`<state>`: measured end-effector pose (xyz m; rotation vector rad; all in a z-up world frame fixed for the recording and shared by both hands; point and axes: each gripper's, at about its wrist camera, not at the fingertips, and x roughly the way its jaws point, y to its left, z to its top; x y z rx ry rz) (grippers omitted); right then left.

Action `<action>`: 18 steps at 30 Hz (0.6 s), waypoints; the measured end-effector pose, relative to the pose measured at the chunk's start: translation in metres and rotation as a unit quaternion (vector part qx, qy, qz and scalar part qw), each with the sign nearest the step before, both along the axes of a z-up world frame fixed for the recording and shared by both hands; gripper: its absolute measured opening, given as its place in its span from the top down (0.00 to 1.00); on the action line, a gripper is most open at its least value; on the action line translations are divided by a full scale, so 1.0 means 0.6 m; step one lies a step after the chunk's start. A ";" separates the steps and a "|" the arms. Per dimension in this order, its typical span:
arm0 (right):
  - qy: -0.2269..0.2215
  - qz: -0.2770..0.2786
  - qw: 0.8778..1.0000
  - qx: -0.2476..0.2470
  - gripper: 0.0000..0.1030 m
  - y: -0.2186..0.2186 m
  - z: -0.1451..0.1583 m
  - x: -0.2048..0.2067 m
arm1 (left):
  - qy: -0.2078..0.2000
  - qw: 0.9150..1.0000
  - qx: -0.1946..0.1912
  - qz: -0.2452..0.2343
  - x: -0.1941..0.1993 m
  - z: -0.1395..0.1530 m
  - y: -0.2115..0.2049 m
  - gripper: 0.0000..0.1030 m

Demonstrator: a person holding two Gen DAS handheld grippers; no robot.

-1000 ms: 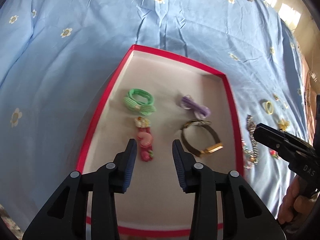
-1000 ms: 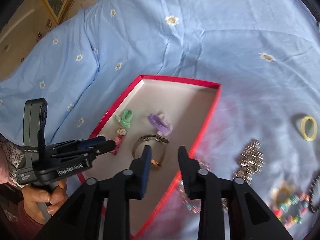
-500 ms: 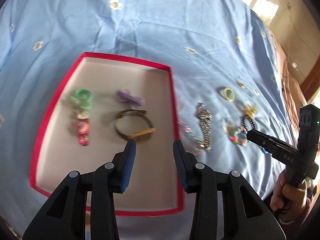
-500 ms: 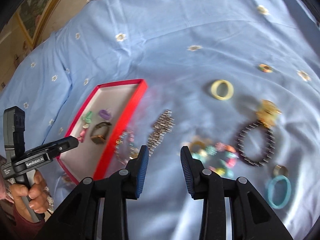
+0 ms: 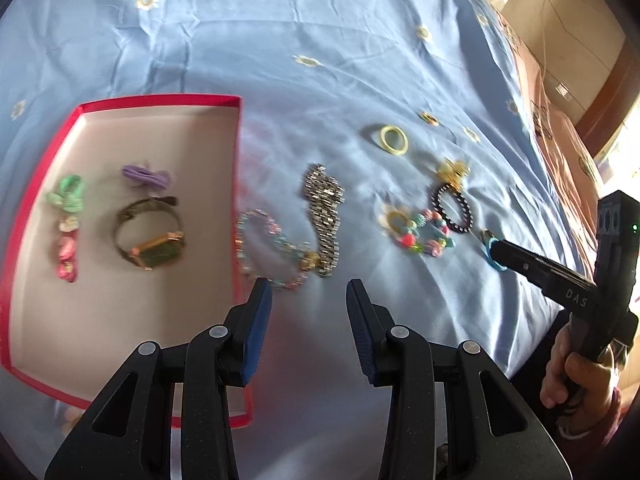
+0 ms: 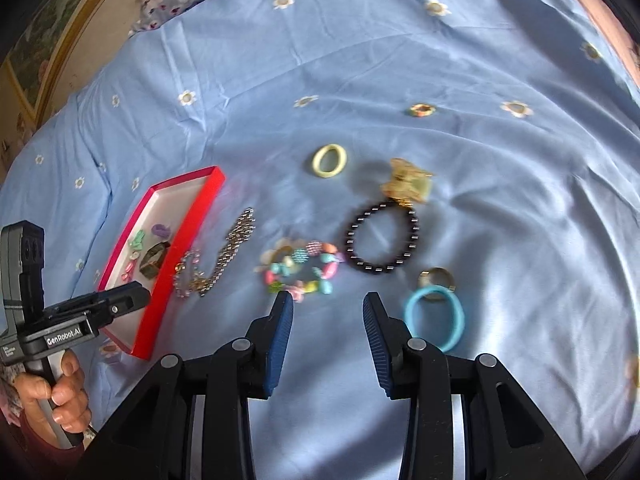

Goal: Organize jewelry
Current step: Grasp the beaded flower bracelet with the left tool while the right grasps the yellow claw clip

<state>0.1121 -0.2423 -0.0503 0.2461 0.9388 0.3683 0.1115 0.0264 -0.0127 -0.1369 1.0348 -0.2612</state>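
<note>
Where the blue floral bedsheet (image 6: 400,60) serves as sorting ground: red tray (image 5: 236,152) holds watch (image 5: 150,232) and hair ties, evidently already sorted. Loose beside it lie silver chain (image 5: 325,220), pastel bead bracelet (image 6: 304,266), black bead bracelet (image 6: 380,240), blue ring (image 6: 436,318). Left gripper (image 5: 308,296) and right gripper (image 6: 328,308) hover with fingers spread, empty, seemingly choosing.

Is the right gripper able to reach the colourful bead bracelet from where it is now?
Probably yes. The right gripper is open, and the colourful bead bracelet lies flat on the blue sheet just ahead of its fingertips, with nothing between them.
</note>
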 end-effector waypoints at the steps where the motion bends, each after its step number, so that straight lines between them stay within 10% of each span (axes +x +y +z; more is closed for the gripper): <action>1: 0.000 -0.004 1.000 0.000 0.63 -0.007 -0.001 0.000 | 0.001 1.000 0.000 -0.004 0.001 -0.001 -0.006 0.64; 18: -0.004 -0.036 0.999 -0.005 0.62 -0.066 -0.002 0.076 | 0.020 0.996 0.017 -0.082 0.084 -0.025 -0.135 0.64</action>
